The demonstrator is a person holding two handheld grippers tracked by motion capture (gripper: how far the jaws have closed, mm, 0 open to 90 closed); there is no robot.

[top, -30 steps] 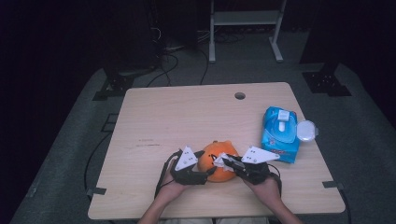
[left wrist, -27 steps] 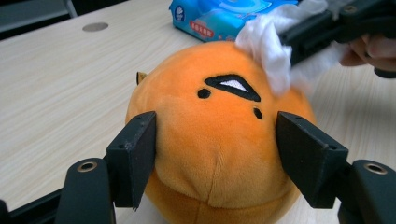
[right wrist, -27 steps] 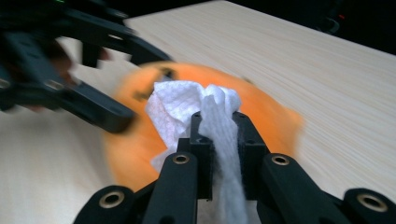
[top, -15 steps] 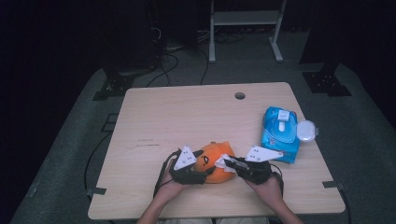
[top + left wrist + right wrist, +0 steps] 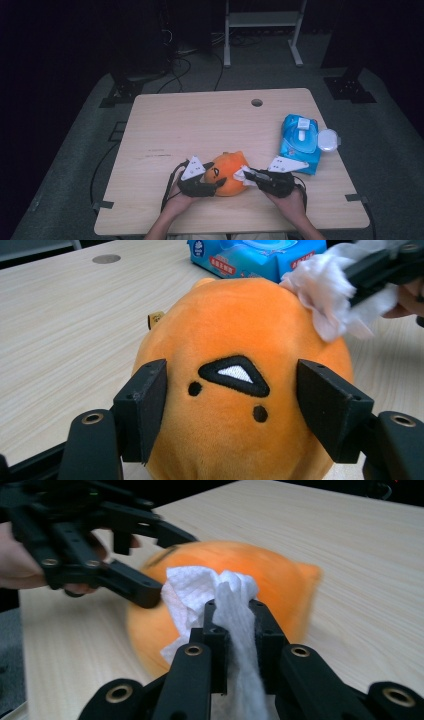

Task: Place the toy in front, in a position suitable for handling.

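Note:
An orange plush toy (image 5: 227,172) with a stitched face lies near the table's front edge. My left gripper (image 5: 215,185) grips it from the left. In the left gripper view the two pads (image 5: 145,405) press into the toy's (image 5: 235,340) sides below the face, and the jaws have just been closing slightly on it. My right gripper (image 5: 247,175) comes in from the right, shut on a crumpled white wipe (image 5: 200,592). The wipe (image 5: 330,295) touches the toy's top right side. The right gripper view shows its jaws (image 5: 232,610) pinching the wipe against the toy (image 5: 280,575).
A blue pack of wet wipes (image 5: 300,142) lies at the right of the wooden table (image 5: 200,125), its white lid (image 5: 328,140) flipped open. A cable hole (image 5: 257,102) sits near the far edge. A white stand (image 5: 260,30) rises behind the table.

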